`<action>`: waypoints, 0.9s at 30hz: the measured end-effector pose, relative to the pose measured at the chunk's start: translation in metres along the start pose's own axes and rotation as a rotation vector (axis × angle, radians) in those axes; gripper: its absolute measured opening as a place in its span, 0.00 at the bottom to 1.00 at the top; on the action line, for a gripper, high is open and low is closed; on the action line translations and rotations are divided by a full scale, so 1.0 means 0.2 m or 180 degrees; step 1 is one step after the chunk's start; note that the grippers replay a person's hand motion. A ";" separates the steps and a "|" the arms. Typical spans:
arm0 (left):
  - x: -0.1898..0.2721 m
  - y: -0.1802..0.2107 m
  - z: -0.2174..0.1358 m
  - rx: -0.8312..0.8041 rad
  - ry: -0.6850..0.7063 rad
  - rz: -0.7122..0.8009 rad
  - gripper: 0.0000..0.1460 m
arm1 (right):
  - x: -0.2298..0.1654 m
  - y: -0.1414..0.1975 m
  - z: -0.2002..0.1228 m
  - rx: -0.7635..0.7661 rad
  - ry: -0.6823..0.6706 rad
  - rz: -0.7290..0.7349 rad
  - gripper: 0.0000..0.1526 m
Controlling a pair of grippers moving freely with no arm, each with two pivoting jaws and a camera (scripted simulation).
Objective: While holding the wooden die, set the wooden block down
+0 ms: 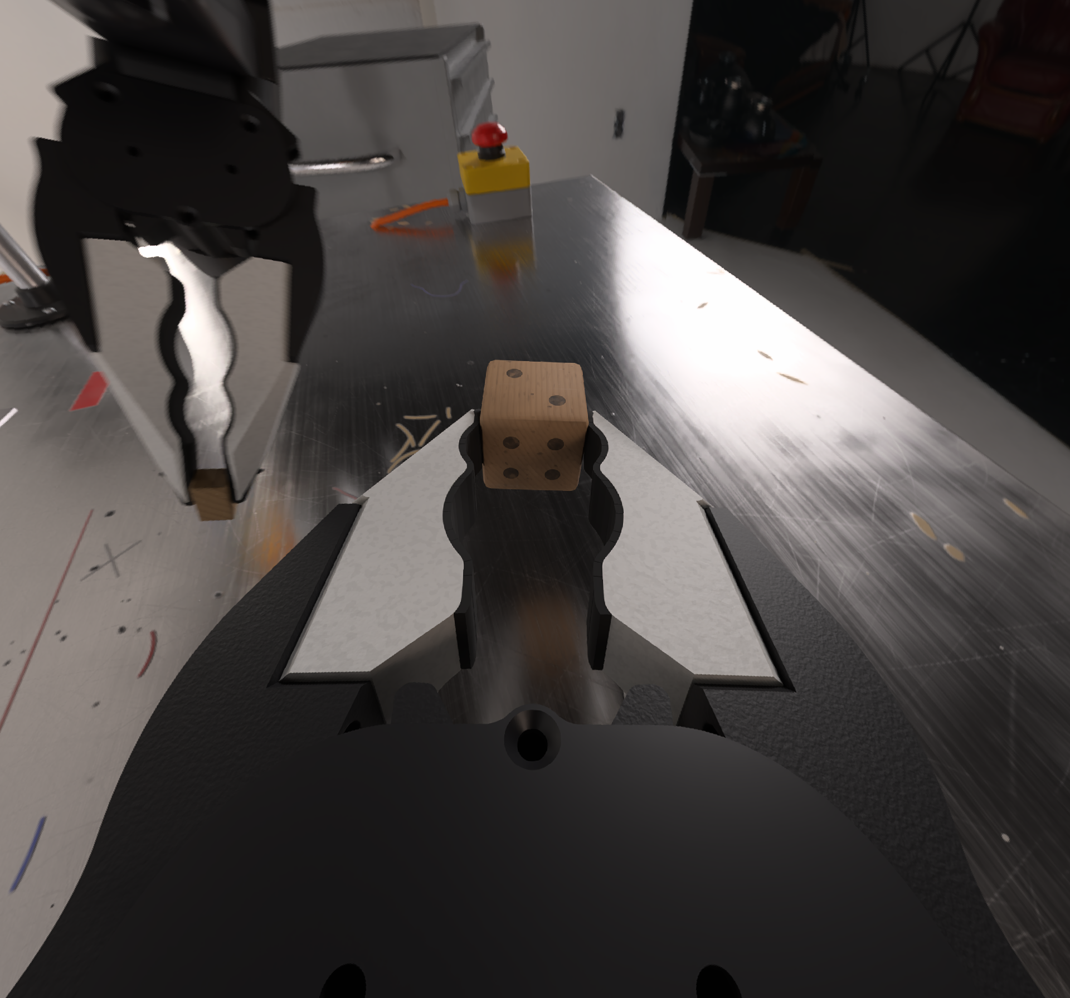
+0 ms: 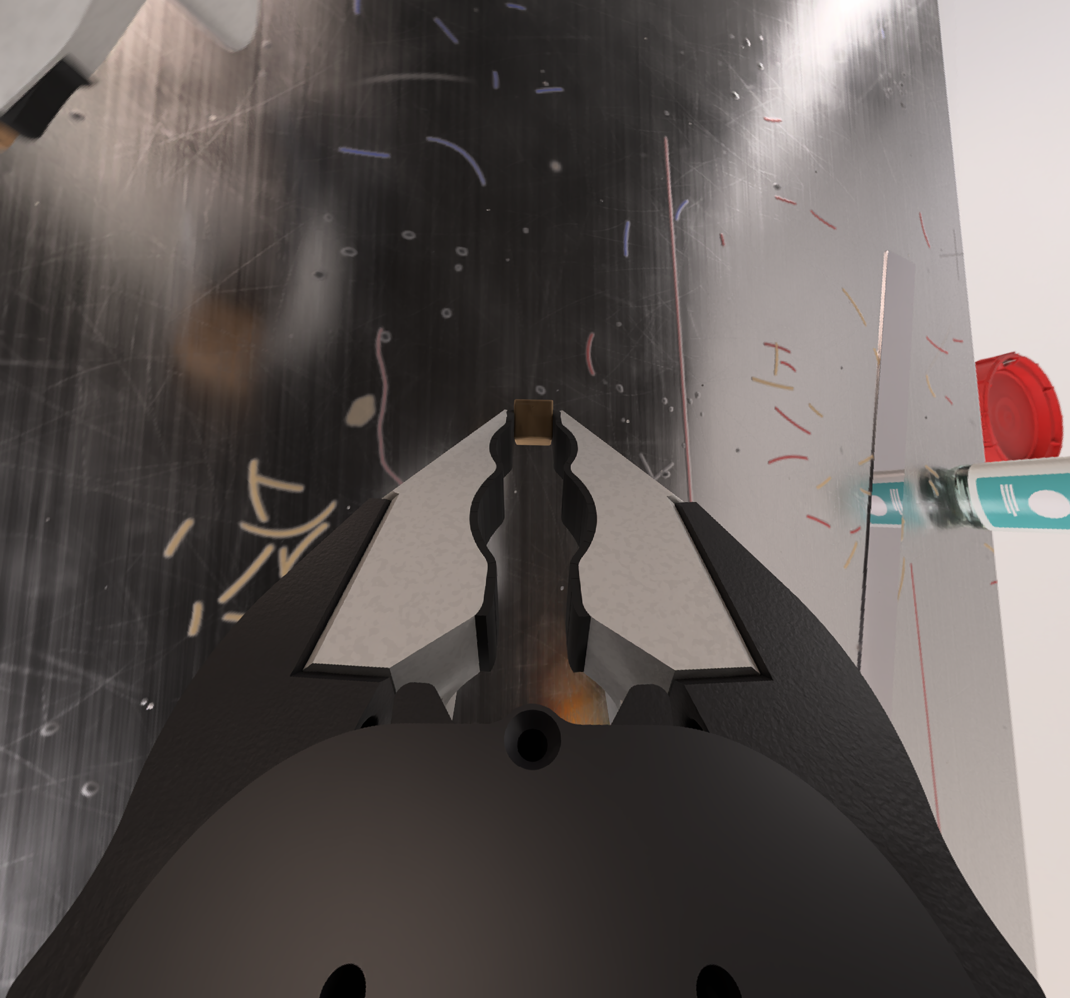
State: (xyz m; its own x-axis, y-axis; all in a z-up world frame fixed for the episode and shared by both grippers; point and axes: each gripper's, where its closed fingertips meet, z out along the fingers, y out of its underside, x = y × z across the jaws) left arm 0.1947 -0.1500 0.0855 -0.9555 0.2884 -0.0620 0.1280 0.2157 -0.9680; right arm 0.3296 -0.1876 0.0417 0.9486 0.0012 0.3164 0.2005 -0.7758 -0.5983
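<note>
Wooden die [image 1: 532, 429] is pinched at the tips of my left hand-held gripper [image 1: 534, 449], clear of the desk [image 1: 724, 391]; four pips face the camera, two show on top. Jaws press its left and right faces

Wooden block [image 2: 533, 422] is pinched at the very tips of my right hand-held gripper [image 2: 533, 426]. In the left wrist view that right hand-held gripper [image 1: 211, 484] points down at far left, the wooden block [image 1: 212, 494] poking out below its fingertips, close over the desk. Can't tell whether the block's underside touches the surface

In the right wrist view I look almost straight down on the desk [image 2: 405, 217]: brushed metal, scratched, with blue, red and tan marks. Part of the left hand-held gripper [image 2: 43, 104] shows in the top left corner

Other stuff:
- yellow box with red push button [image 1: 493, 171] on a grey base at the far end of the desk, orange cable [image 1: 405, 216] just beside it
- grey metal cabinet [image 1: 394, 96] behind that
- red cap [image 2: 1016, 408] past the right edge of the desk in the right wrist view
- white and teal tube [image 2: 1019, 501] just below the cap, sticking out over the desk edge
</note>
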 end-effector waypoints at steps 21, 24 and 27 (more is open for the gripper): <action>-0.12 -0.03 -0.06 0.0222 -0.0098 -0.0457 0.24 | 0.35 -0.37 -0.86 0.4499 -0.1676 0.2242 0.08; -0.12 -0.03 -0.06 0.0224 -0.0101 -0.0435 0.24 | 0.38 -0.35 -0.89 0.4666 -0.1755 0.2329 0.08; -0.12 -0.04 -0.07 0.0241 -0.0111 -0.0428 0.24 | 0.39 -0.34 -0.90 0.4732 -0.1789 0.2368 0.08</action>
State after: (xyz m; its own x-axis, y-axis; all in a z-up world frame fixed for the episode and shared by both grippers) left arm 0.2199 -0.1457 0.0974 -0.9714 0.2290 0.0623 -0.0209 0.1789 -0.9836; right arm 0.3457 -0.2488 0.2390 0.8321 0.3932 -0.3911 -0.5476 0.4710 -0.6915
